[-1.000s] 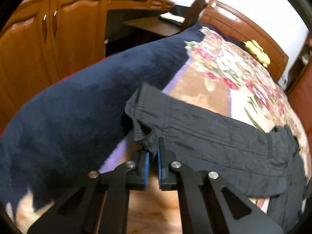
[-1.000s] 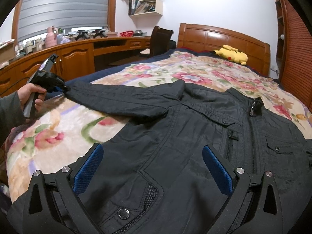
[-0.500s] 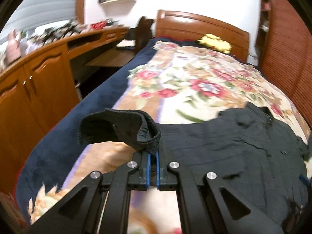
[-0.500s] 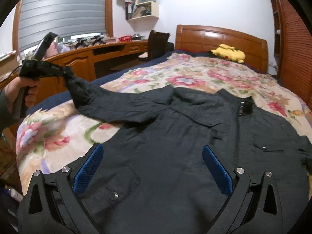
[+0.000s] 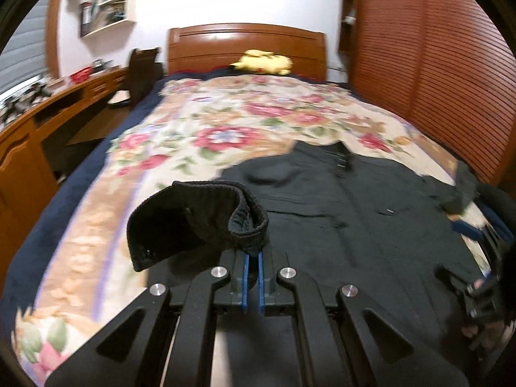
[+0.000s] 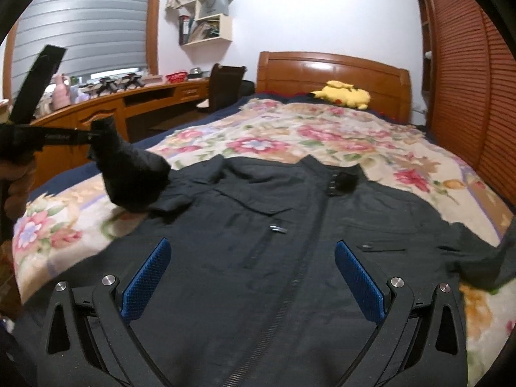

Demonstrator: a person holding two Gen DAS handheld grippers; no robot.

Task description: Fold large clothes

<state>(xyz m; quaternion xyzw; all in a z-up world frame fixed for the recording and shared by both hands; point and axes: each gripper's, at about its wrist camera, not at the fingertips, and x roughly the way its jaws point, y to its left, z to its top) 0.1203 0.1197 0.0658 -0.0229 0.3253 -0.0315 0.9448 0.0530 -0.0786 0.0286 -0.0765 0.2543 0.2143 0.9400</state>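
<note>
A large black jacket (image 6: 290, 258) lies front up on the flowered bedspread, zipper down its middle; it also shows in the left wrist view (image 5: 354, 209). My left gripper (image 5: 252, 258) is shut on the ribbed cuff of the left sleeve (image 5: 200, 216) and holds it lifted above the jacket's left side. In the right wrist view the left gripper (image 6: 93, 135) holds that sleeve (image 6: 132, 177) up in the air. My right gripper (image 6: 251, 277) is open and empty, just above the jacket's lower front. The right sleeve (image 6: 483, 254) lies spread toward the right.
The flowered bedspread (image 6: 290, 135) covers a wide bed with a wooden headboard (image 6: 332, 71). A yellow plush toy (image 6: 345, 93) lies by the headboard. A wooden desk (image 6: 129, 106) and a chair (image 6: 225, 87) stand along the left. Slatted wardrobe doors (image 6: 467, 80) stand on the right.
My left gripper has lifted the sleeve cuff off the bed and carried it up and in toward the jacket's body. The right gripper has stayed open over the lower front.
</note>
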